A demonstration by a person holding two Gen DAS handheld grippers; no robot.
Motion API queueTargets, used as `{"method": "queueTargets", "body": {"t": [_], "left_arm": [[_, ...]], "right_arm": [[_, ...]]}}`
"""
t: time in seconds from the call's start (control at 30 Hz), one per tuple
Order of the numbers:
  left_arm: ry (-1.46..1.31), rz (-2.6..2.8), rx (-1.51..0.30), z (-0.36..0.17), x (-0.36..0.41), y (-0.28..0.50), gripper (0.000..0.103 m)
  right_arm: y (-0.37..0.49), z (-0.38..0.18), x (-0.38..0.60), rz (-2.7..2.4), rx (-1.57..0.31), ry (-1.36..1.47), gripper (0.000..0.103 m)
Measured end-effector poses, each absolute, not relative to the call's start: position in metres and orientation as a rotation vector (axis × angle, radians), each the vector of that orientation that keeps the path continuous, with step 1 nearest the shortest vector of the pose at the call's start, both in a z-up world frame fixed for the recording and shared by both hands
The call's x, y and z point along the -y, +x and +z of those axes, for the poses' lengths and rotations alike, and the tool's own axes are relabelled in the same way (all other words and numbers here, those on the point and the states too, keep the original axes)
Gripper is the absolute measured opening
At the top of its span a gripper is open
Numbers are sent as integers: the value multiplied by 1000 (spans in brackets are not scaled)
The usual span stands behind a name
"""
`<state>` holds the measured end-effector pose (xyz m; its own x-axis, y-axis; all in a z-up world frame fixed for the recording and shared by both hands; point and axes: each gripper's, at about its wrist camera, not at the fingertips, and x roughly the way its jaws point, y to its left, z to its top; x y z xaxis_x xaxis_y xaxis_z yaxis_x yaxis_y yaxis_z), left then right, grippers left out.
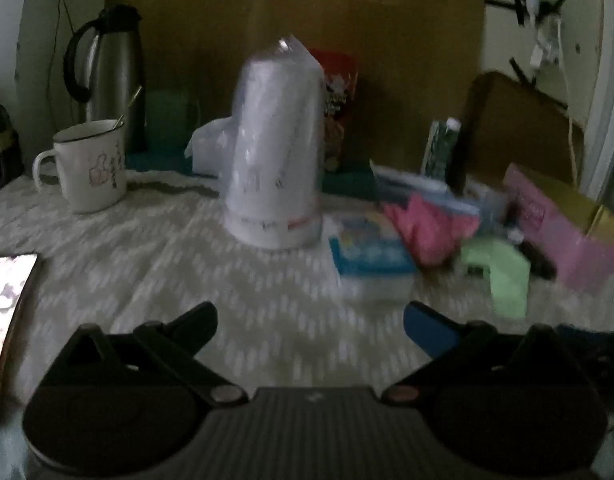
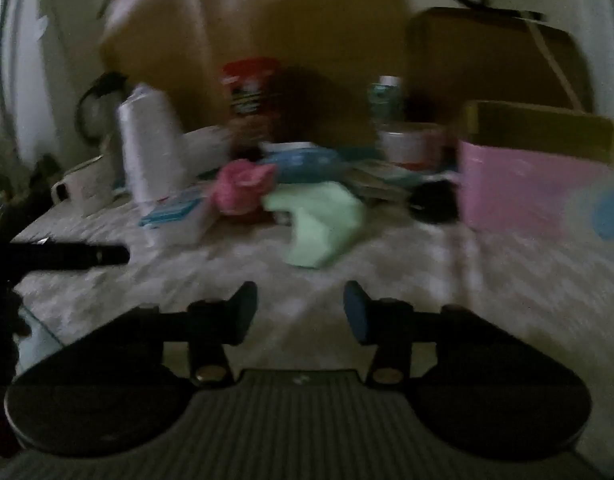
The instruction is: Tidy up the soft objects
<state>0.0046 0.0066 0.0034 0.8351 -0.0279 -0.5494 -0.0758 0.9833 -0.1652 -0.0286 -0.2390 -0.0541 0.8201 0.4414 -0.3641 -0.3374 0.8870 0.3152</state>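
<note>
The tall white wrapped roll (image 1: 275, 148) stands just behind the soft things, so a fast reach could knock it over, and the blurry dim view makes aiming hard. The left gripper (image 1: 309, 326) is wide open and holds nothing. The right gripper (image 2: 301, 310) is half open and empty too. The green cloth (image 2: 323, 222) lies on the table just ahead of it, touching the pink cloth (image 2: 243, 188), near the pink box (image 2: 527, 196)
</note>
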Motion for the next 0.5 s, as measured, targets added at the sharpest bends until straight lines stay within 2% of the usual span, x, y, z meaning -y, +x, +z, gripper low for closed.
{"method": "queueTargets", "body": {"t": [0.07, 0.23, 0.33, 0.37, 0.4, 0.47, 0.5], "left_arm": [[-250, -41, -589, 8, -19, 16, 101], [-369, -173, -603, 11, -30, 44, 86], [-416, -219, -673, 6, -31, 68, 76], [-414, -226, -718, -1, -32, 77, 66], [-444, -241, -753, -6, -32, 84, 48], [-483, -235, -780, -13, -31, 86, 44], [-470, -227, -768, -10, -29, 80, 43]], "right_arm": [[-17, -47, 222, 481, -447, 205, 50], [10, -32, 177, 613, -461, 76, 52], [31, -25, 153, 657, -472, 27, 58], [38, -23, 147, 665, -475, 16, 64], [43, -22, 142, 669, -474, 2, 67], [55, -23, 130, 676, -484, -21, 65], [60, -25, 128, 691, -500, -20, 56]]}}
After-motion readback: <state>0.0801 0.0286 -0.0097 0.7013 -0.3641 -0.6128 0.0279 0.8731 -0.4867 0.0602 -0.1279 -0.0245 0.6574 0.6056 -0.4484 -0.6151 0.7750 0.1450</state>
